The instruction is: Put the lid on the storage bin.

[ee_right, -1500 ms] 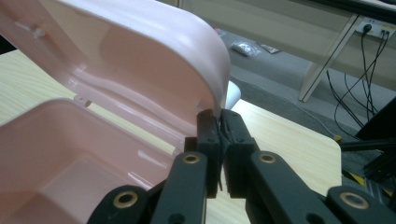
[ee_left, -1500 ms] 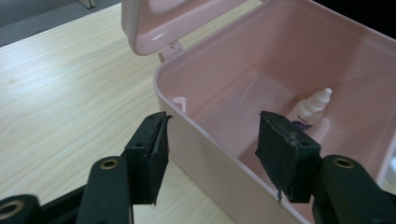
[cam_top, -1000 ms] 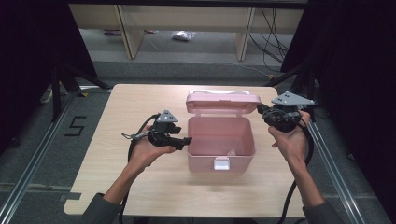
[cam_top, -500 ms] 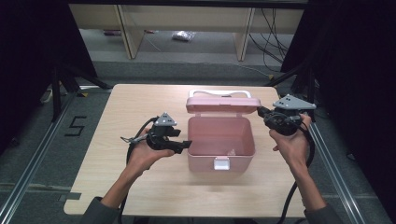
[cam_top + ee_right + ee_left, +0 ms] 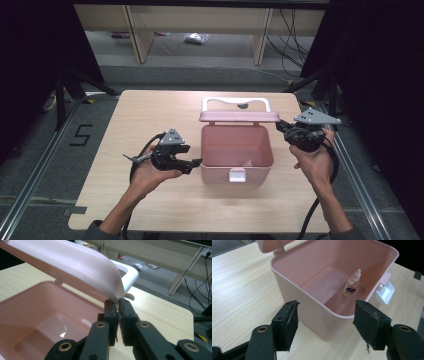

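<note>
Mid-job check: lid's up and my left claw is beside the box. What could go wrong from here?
1. The right claw is shut at the corner of the raised lid; if it slips off, the lid may drop shut.
2. The left claw is open, straddling the pink box corner; a push could slide the box.
3. The small dropper bottle stands upright inside and could tip.

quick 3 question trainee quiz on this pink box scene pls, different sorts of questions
1. True or false: the lid of the pink box is shut.
2. What stands inside the box? A) a small dropper bottle B) a spoon C) a sponge
3. Which tongs are open, with nothing between the jaws?

Key
1. False: the lid is raised, and the right tongs are shut at its corner.
2. A: the dropper bottle stands upright on the box floor.
3. The left tongs, beside the box's left wall.
</note>
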Demonstrator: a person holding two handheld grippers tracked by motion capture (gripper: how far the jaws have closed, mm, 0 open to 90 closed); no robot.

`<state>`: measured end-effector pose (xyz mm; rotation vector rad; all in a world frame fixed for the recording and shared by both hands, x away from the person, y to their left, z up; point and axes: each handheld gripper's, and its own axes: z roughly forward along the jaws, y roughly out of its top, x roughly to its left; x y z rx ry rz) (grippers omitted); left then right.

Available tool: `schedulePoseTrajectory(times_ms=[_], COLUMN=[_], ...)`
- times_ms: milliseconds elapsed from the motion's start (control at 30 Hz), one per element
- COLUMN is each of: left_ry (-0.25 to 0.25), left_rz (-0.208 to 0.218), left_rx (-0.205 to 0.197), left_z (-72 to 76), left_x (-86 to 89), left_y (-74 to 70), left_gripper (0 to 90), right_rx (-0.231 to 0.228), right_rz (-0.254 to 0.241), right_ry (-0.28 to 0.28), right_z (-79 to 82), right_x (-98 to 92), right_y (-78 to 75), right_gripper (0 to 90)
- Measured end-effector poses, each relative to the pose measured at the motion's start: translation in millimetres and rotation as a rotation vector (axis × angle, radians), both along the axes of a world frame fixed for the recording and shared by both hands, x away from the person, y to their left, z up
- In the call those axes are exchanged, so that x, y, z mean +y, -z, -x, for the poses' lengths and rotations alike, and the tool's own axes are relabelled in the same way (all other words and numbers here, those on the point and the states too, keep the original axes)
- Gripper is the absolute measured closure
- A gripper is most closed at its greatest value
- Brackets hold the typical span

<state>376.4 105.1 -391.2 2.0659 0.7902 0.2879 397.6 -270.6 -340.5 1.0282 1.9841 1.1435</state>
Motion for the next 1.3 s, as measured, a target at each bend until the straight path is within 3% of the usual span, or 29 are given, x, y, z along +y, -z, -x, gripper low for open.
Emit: schedulePoseTrajectory(times_ms=[767, 933, 967, 1000, 1033, 1133, 1167, 1233, 1267, 1300], left_ry=[0.030, 0.036, 0.045, 0.040, 0.045, 0.044, 0.042, 0.044, 0.041, 0.044], left_rz=[-0.047, -0.055, -0.054, -0.065, -0.069, -0.072, -0.071, -0.084, -0.078, -0.081], left_rx=[-0.009, -0.009, -0.004, -0.004, -0.002, -0.001, 0.003, -0.005, -0.004, -0.005], left_z=[17.2, 21.2, 21.5, 22.6, 23.4, 25.5, 26.5, 27.5, 28.5, 29.1], left_x=[2.1, 1.6, 1.4, 1.3, 1.6, 3.6, 4.0, 5.7, 6.0, 6.8], left_y=[18.2, 22.6, 24.0, 24.9, 25.9, 27.9, 28.4, 28.4, 28.7, 28.6], left_gripper=[33.5, 32.9, 32.8, 32.8, 32.8, 32.7, 32.7, 32.7, 32.7, 32.7], right_rx=[0.024, 0.044, 0.027, 0.041, 0.038, 0.053, 0.040, 0.066, 0.041, 0.047], right_rz=[-0.004, -0.025, -0.023, -0.051, -0.024, -0.042, -0.035, -0.046, -0.037, -0.036], right_ry=[-0.028, -0.029, -0.030, -0.018, -0.036, -0.030, -0.038, -0.033, -0.038, -0.038], right_z=[14.8, 17.7, 16.6, 18.2, 17.5, 19.4, 18.5, 20.8, 19.8, 20.7], right_x=[-5.7, -6.5, -7.4, -5.9, -8.4, -7.9, -8.8, -8.2, -8.8, -9.1], right_y=[10.2, 12.9, 13.8, 14.7, 14.0, 15.7, 16.4, 16.9, 18.2, 18.6], right_gripper=[87.9, 89.1, 89.1, 89.1, 89.1, 89.1, 89.0, 89.0, 89.0, 89.0])
